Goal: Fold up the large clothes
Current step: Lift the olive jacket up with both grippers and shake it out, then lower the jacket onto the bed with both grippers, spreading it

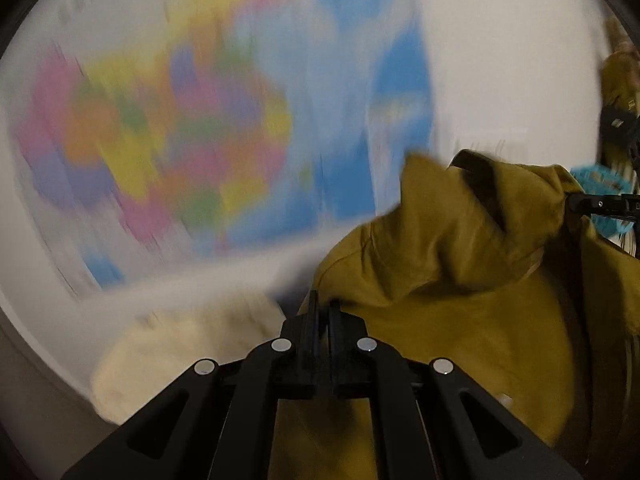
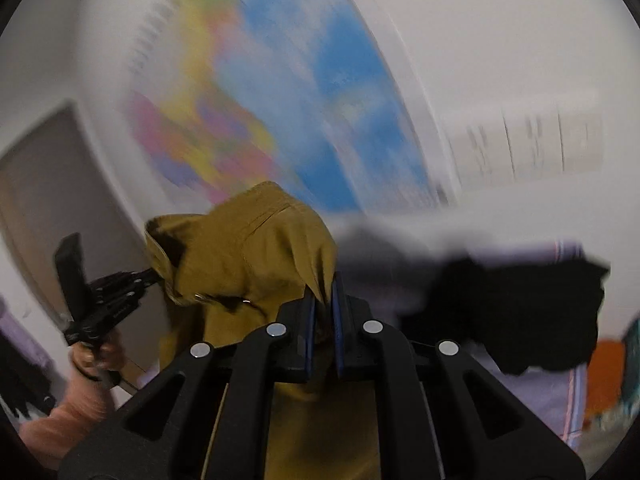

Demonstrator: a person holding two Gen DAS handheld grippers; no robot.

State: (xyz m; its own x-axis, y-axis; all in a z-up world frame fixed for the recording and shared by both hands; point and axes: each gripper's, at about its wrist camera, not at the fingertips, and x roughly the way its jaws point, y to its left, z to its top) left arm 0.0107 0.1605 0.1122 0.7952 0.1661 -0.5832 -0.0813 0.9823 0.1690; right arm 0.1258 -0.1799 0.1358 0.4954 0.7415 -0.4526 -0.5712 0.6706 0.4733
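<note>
An olive-yellow hooded jacket hangs in the air between both grippers. My left gripper is shut on the jacket's fabric at its left edge. My right gripper is shut on a fold of the same jacket. In the left wrist view the right gripper shows at the far right, pinching the jacket near the hood. In the right wrist view the left gripper shows at the left, held by a hand, gripping the jacket's far side.
A colourful wall map hangs on the white wall behind, blurred by motion. A dark garment lies on a pale purple surface at right. A cream cloth lies below left. A door frame is at left.
</note>
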